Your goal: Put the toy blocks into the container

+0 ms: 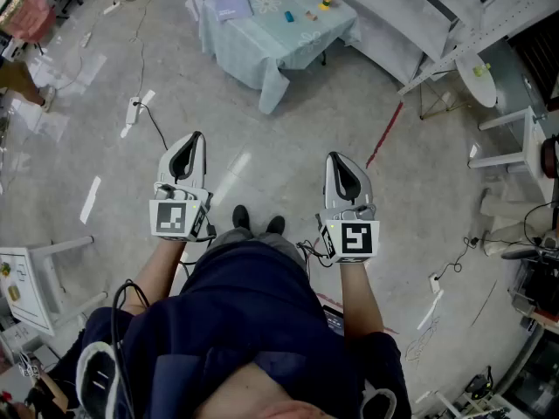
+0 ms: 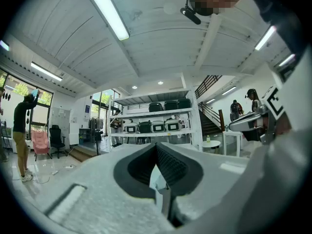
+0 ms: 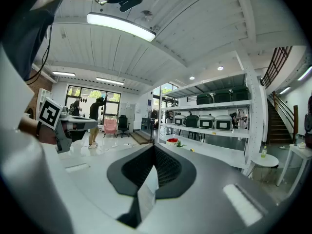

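Jaws of the white-shelled left gripper [image 2: 156,146] are pressed together, with nothing between the ribbed black pads [image 2: 170,165]. Those of the matching right gripper [image 3: 154,148] are likewise closed and empty. Both are held side by side at the person's waist, tips forward, over the grey polished floor [image 1: 262,138]. A pair of black shoes [image 1: 240,218] shows between them. Well ahead of both stands a table draped in pale blue cloth [image 1: 262,55]. It bears small light-blue and orange pieces [image 1: 289,16] (too small to tell whether they are the toy blocks).
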Demonstrator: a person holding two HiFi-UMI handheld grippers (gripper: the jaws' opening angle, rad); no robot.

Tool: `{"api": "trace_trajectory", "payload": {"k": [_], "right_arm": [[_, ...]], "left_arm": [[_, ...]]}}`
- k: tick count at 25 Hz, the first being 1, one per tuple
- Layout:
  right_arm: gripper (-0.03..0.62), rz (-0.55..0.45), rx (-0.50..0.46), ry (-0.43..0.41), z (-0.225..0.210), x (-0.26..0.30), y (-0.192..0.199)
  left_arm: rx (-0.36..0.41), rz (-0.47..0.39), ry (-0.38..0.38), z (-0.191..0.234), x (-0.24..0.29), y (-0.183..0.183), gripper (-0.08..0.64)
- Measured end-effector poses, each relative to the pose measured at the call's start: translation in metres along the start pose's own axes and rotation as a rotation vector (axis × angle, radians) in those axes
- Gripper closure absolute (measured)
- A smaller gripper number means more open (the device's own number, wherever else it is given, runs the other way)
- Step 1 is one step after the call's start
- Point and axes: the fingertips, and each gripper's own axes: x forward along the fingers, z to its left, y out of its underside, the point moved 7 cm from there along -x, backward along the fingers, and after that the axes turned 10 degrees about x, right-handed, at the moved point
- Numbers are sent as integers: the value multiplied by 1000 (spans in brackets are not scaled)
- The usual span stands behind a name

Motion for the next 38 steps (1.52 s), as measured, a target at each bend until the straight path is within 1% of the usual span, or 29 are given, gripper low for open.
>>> {"api": "trace_trajectory", "payload": {"k": [10, 19, 26, 30, 33, 34, 35, 37, 38], "right_arm": [[595, 28, 0, -3, -1, 4, 4], [595, 33, -9, -3, -1, 5, 3], [594, 25, -28, 5, -1, 9, 2], [594, 12, -12, 3, -3, 12, 0], [591, 0, -19, -9, -2, 14, -3], [583, 0, -24, -15, -1, 15, -3], [562, 3, -29, -24, 0, 17, -3], [462, 8, -38, -42, 2, 21, -4], [439, 7, -43, -49, 3, 22, -5]], "left_arm": [[-1, 12, 4, -1, 0, 4, 558], [-8, 19, 20, -7, -2, 6, 558], [-10, 30, 29, -6, 2, 11, 557], [-13, 34, 35, -6, 5, 12, 558], [-16, 65, 25, -4, 4, 12, 558], [-17, 75, 22, -2, 4, 12, 558], [-19, 76, 21, -1, 5, 12, 558], [-22, 71, 23, 1, 6, 11, 558], [-22, 70, 25, 2, 6, 11, 558]]}}
